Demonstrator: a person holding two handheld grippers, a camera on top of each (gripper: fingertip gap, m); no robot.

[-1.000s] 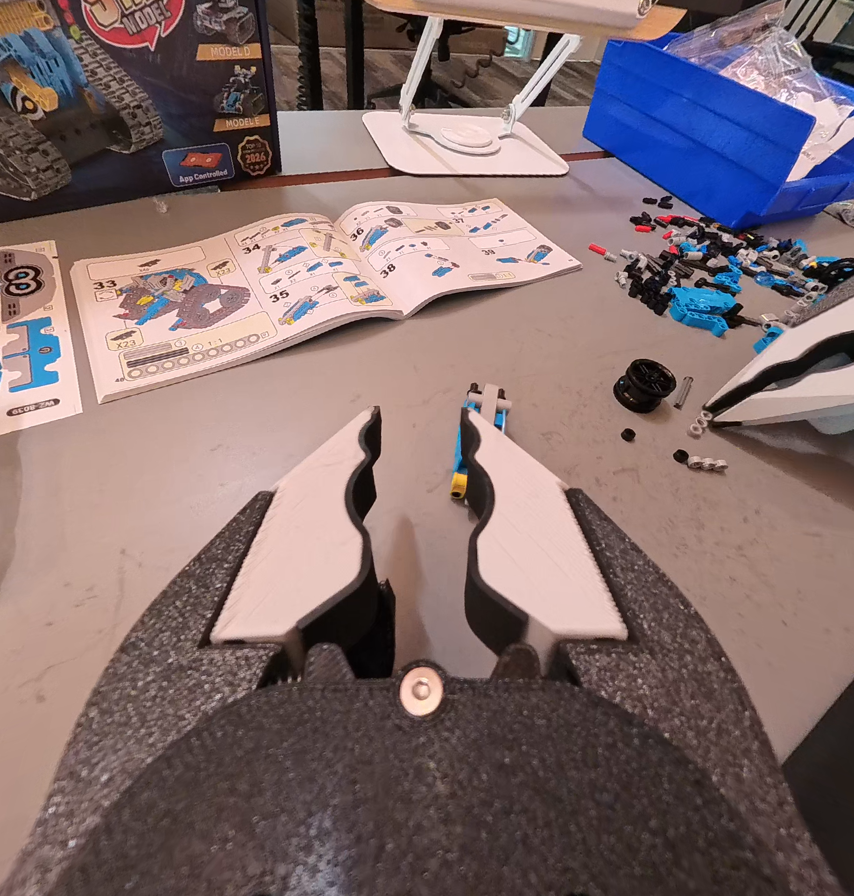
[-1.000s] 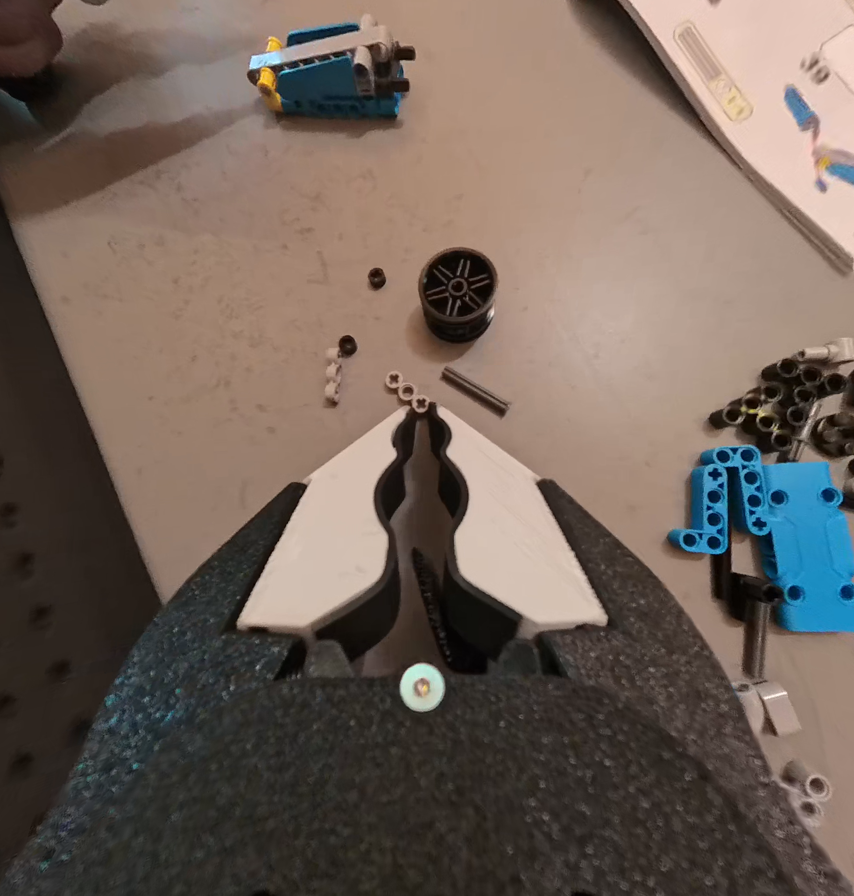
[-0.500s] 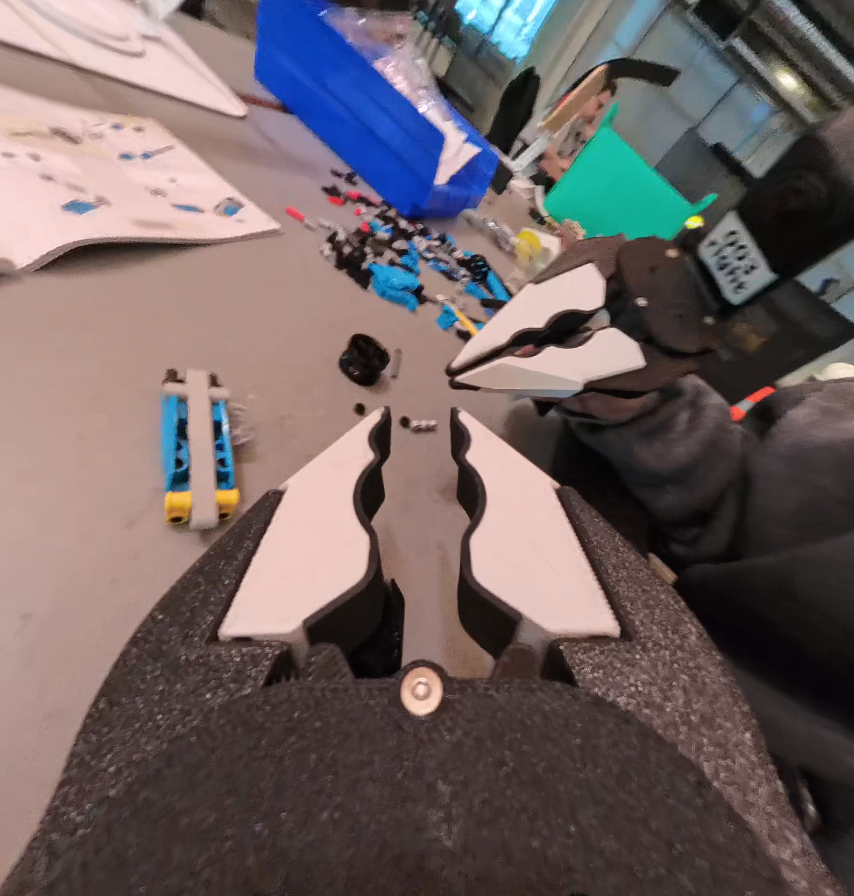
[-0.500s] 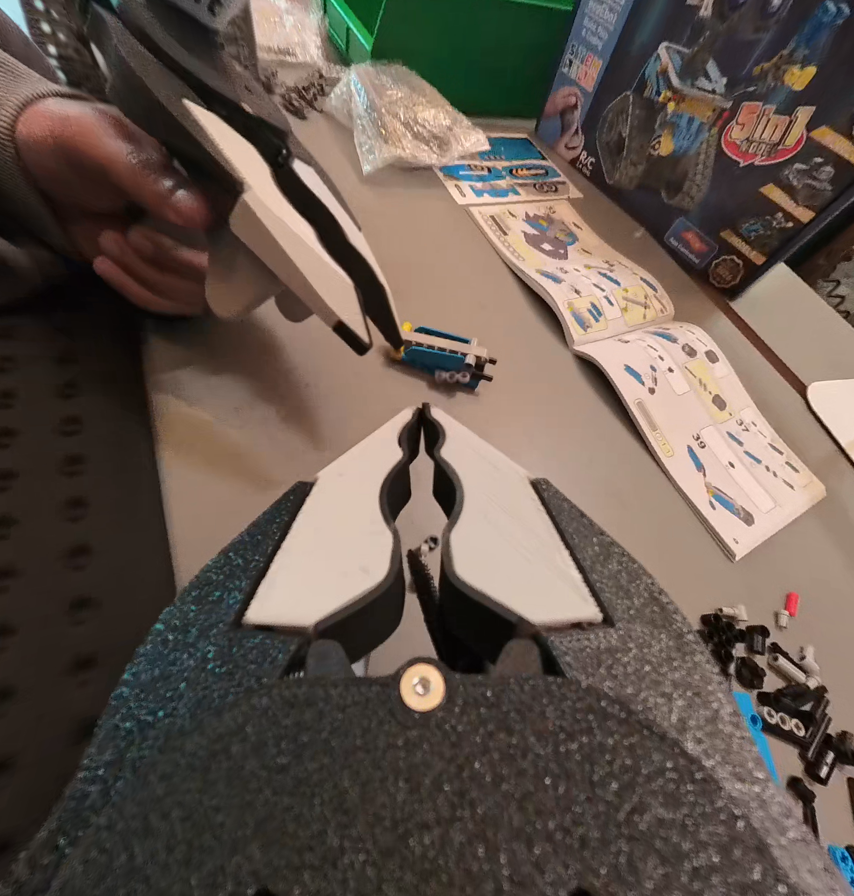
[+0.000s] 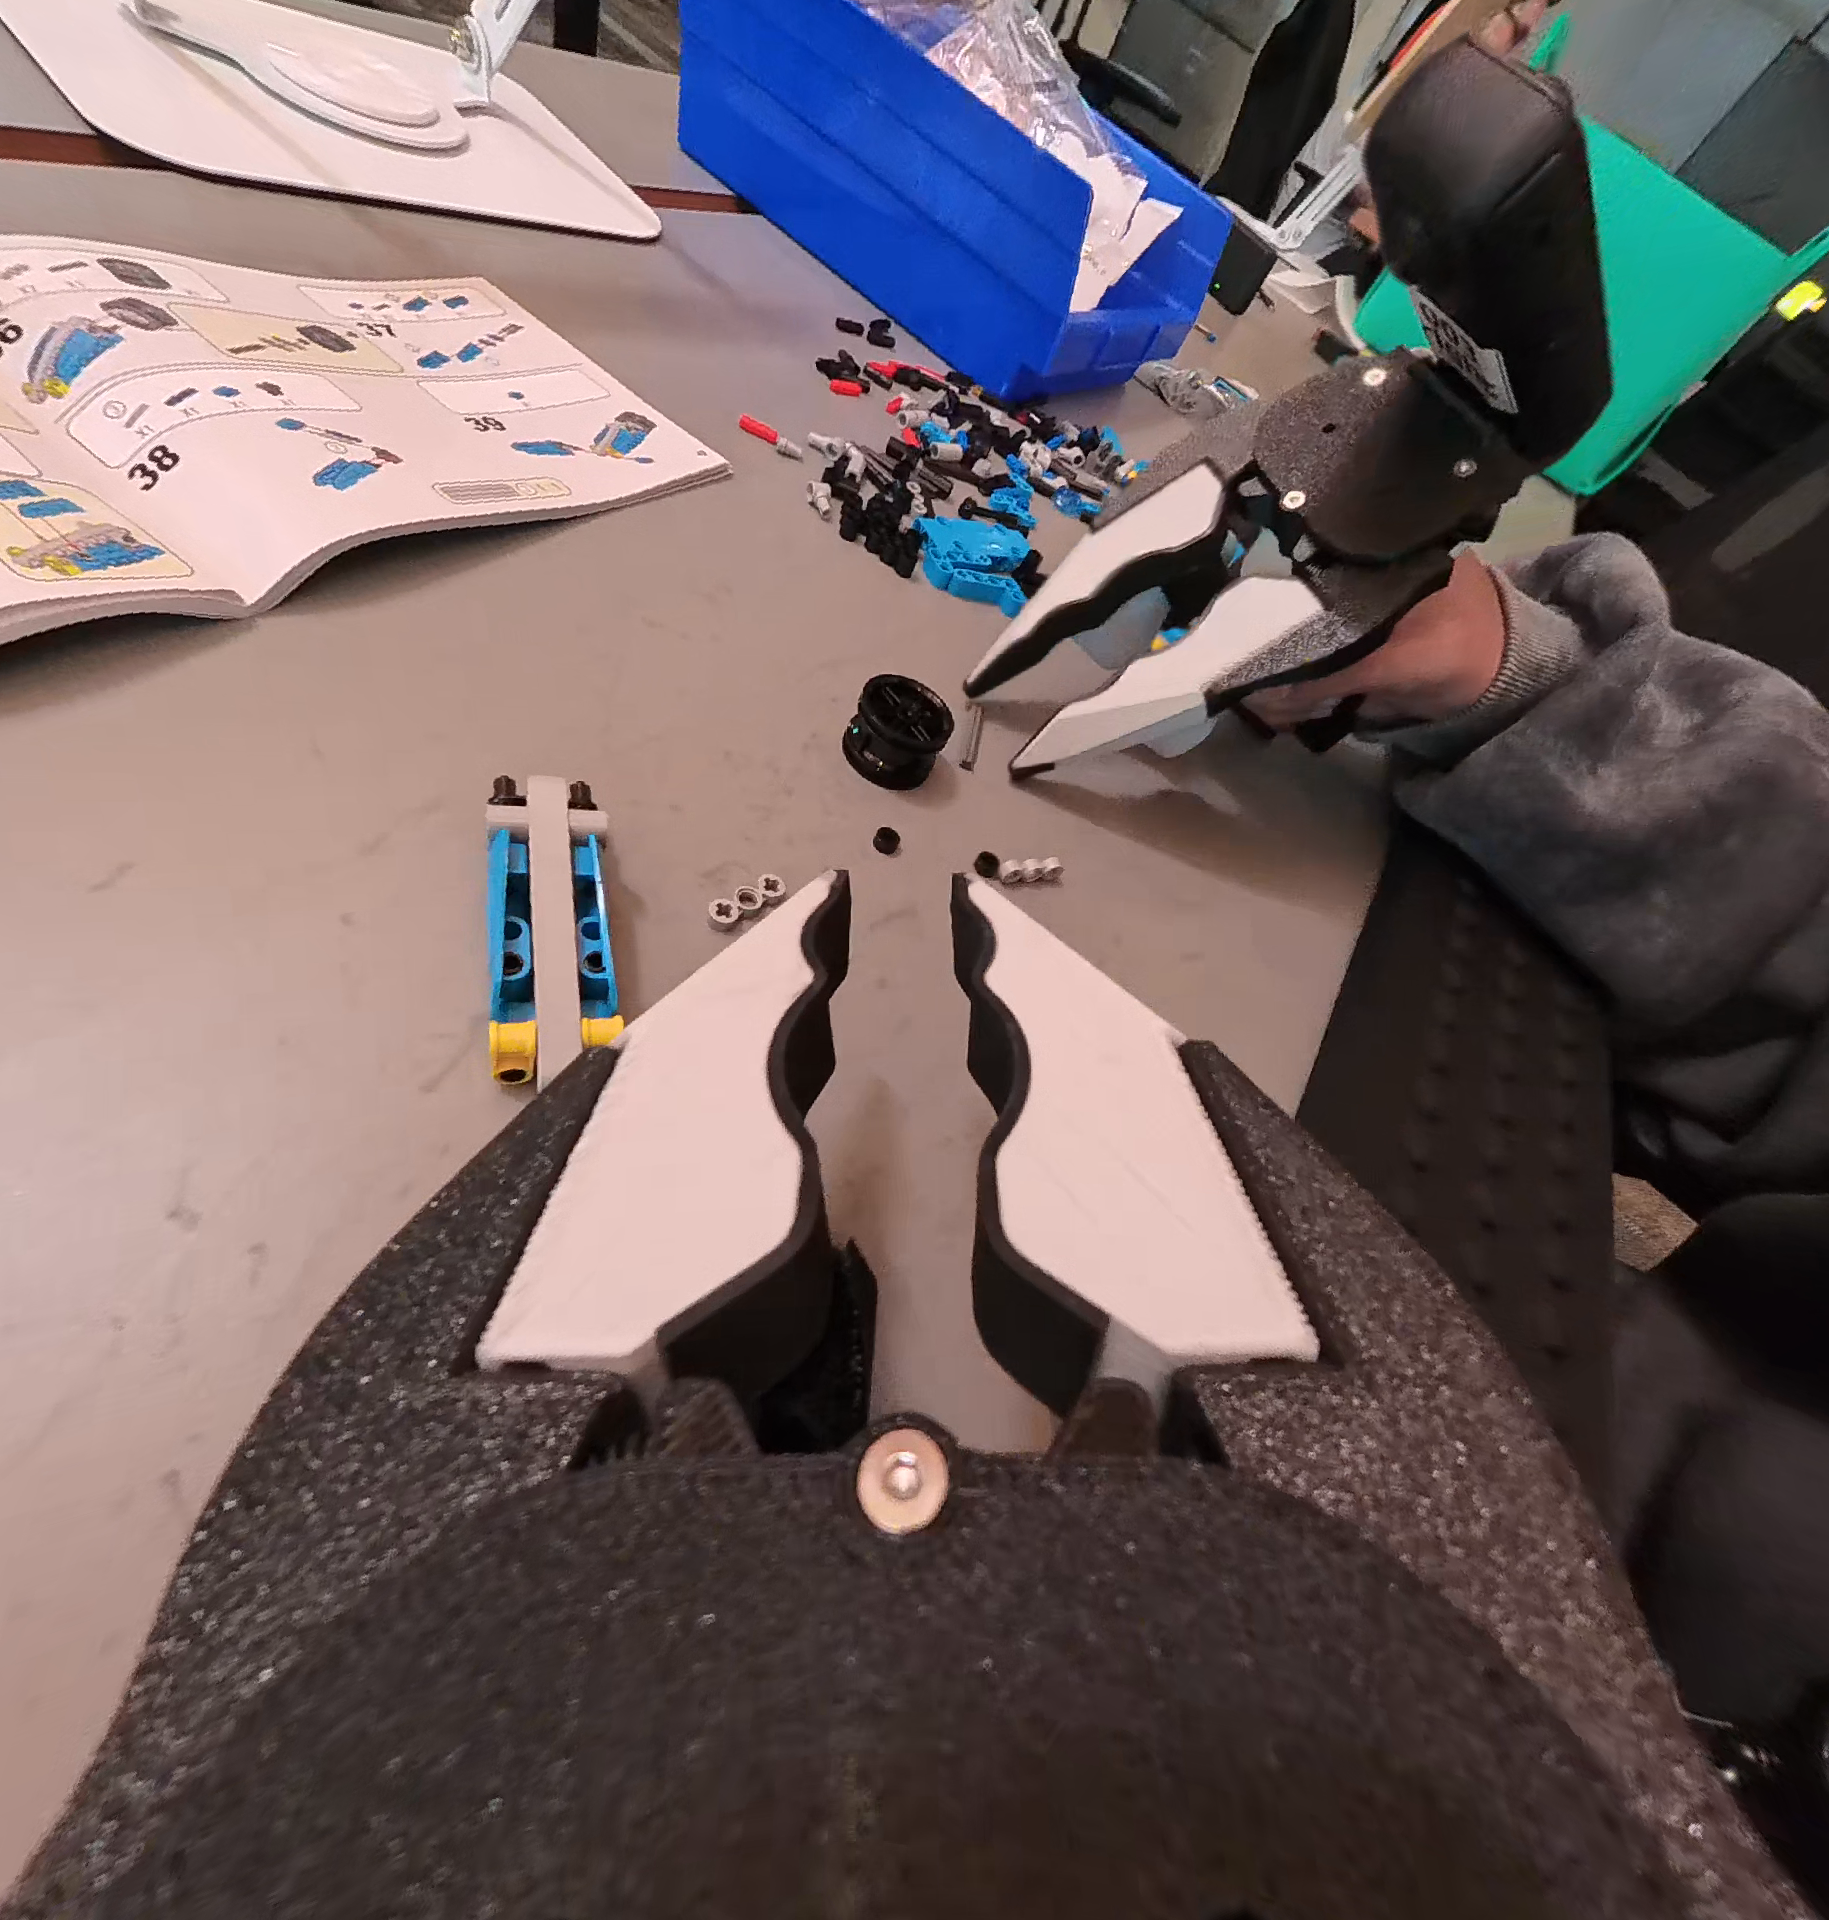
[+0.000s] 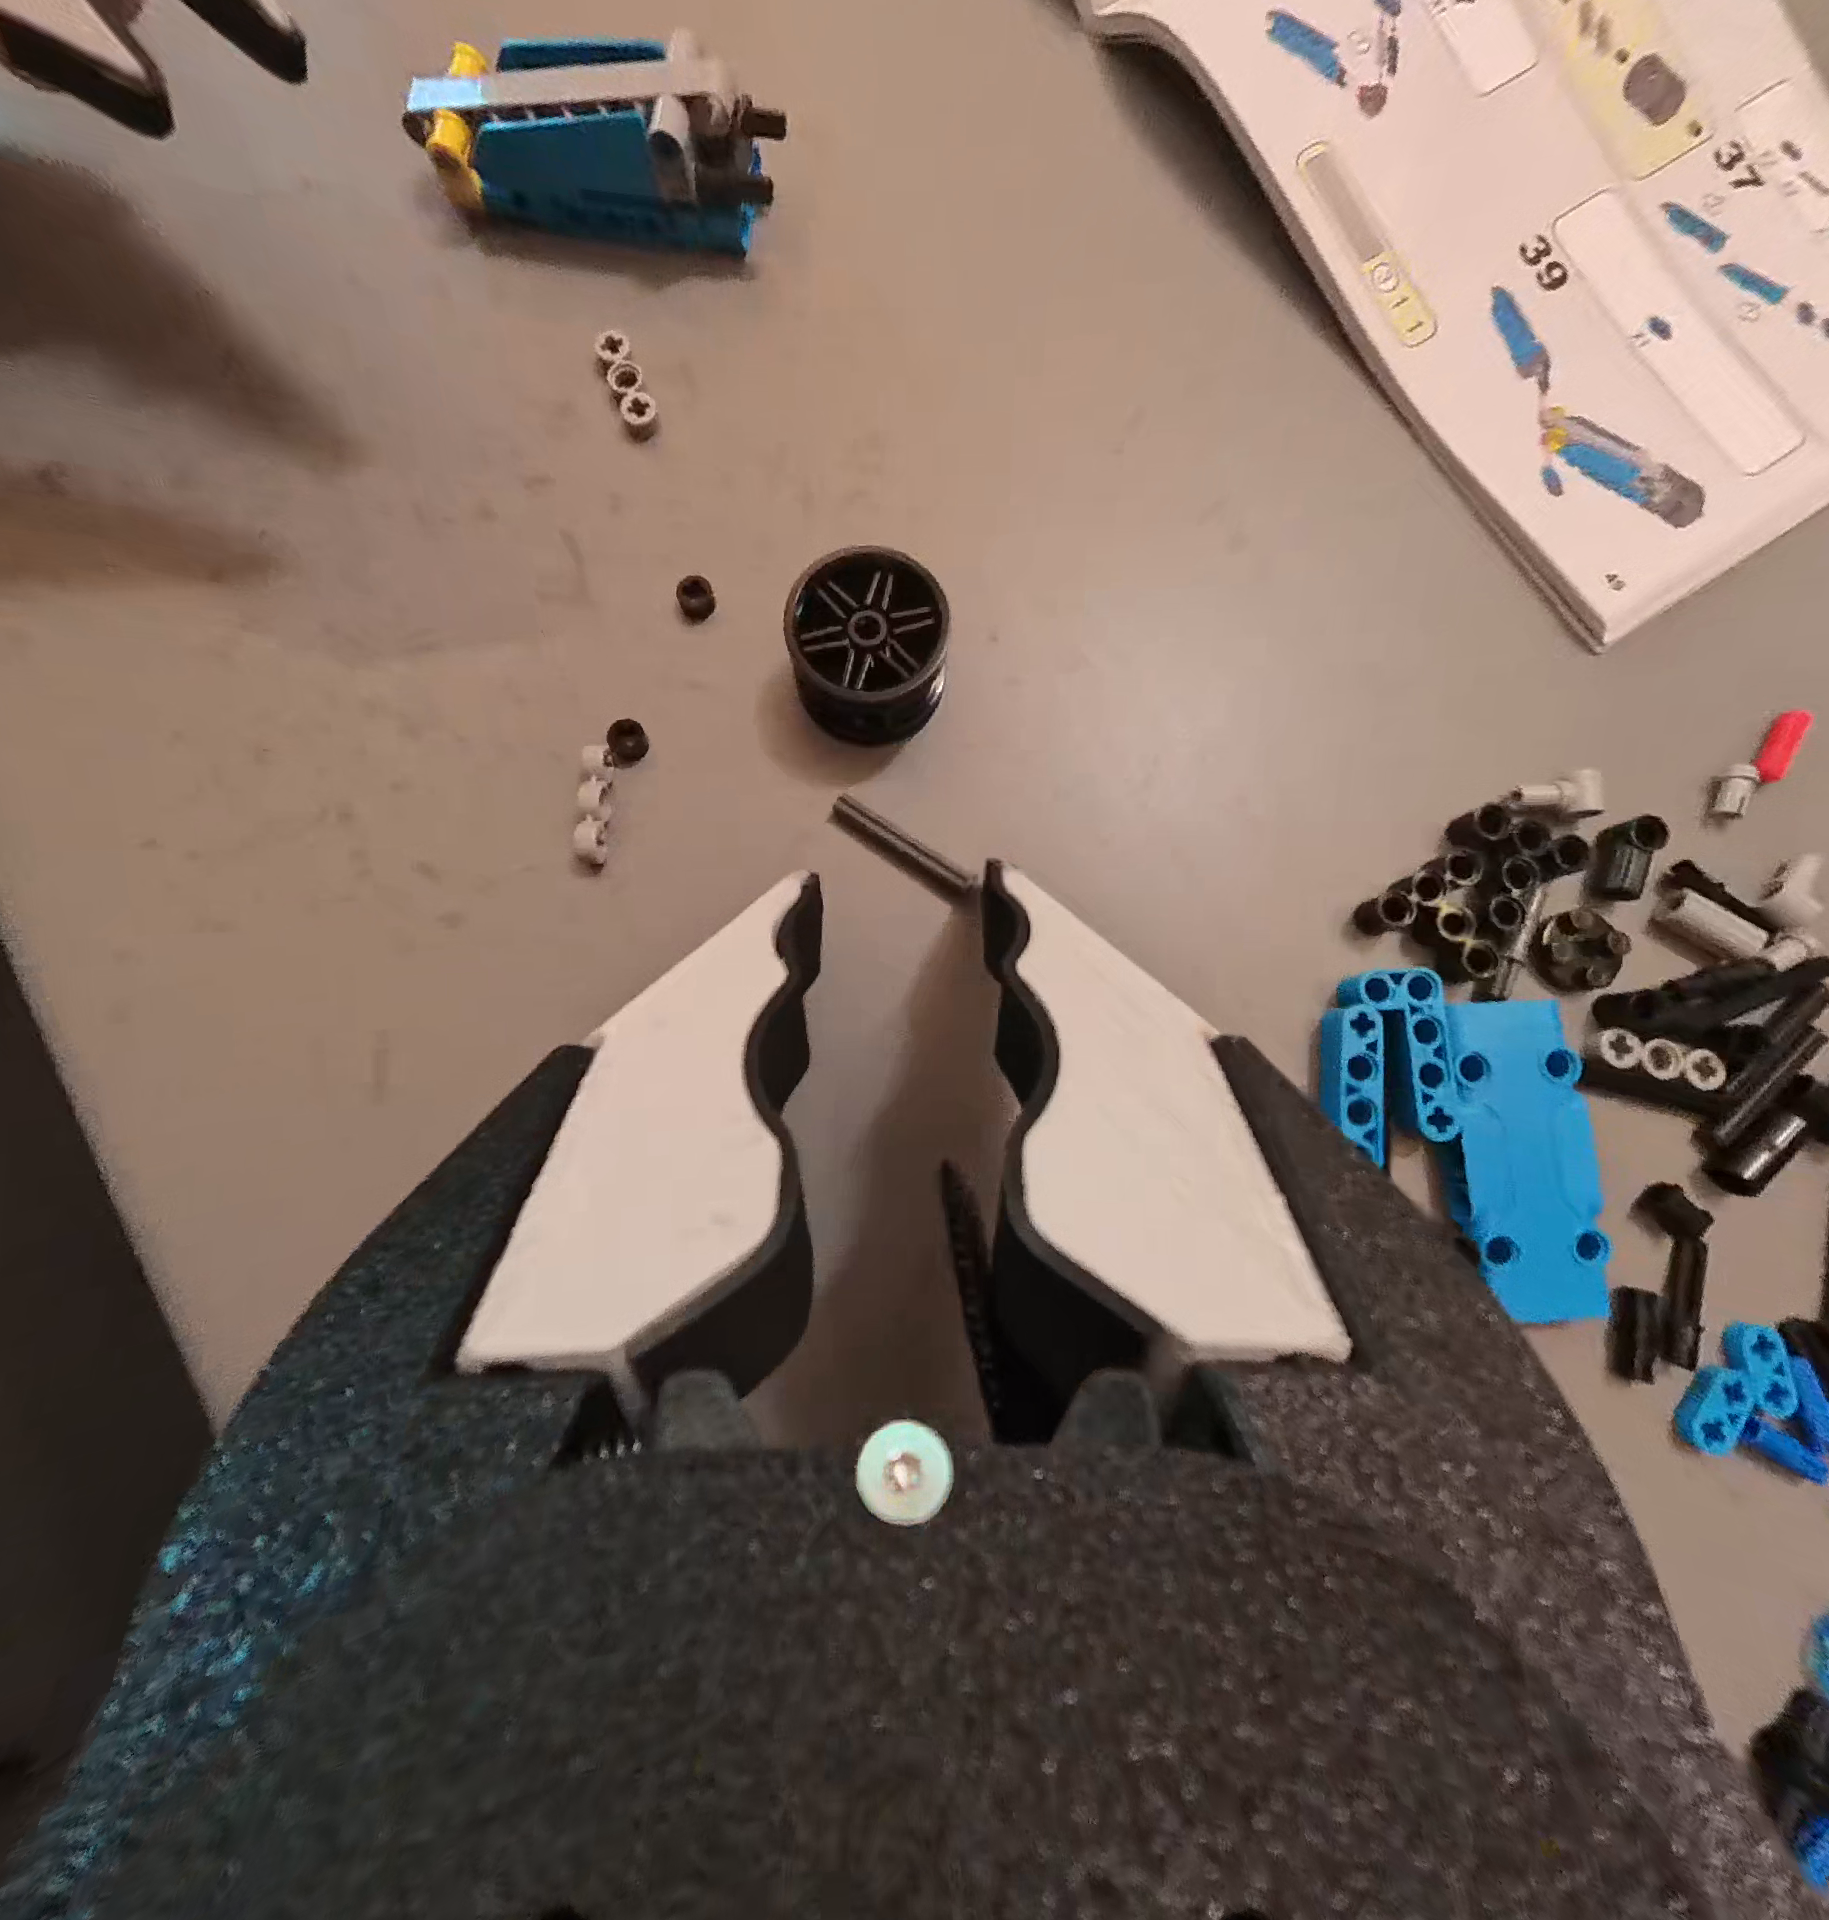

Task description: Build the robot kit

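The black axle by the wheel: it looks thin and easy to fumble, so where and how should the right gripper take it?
Grip the axle at mid-length, across its thin width, coming from above. It lies flat on the table, angled, one end by the open right gripper, so turn the jaws square to it. The wheel stands clear.

Two grippers: the left gripper (image 5: 897, 883) and the right gripper (image 6: 899, 878). One black wheel (image 6: 866, 657). One dark axle rod (image 6: 897, 842). Two small black bushes (image 6: 694, 597), (image 6: 626, 740). Two grey three-hole connectors (image 6: 629, 384), (image 6: 593, 805). One blue-and-grey assembly (image 6: 598, 145), upper left. One open instruction booklet (image 6: 1575, 312). One blue bin (image 5: 931, 197). The heap of loose parts (image 5: 951, 478) is too dense to count.
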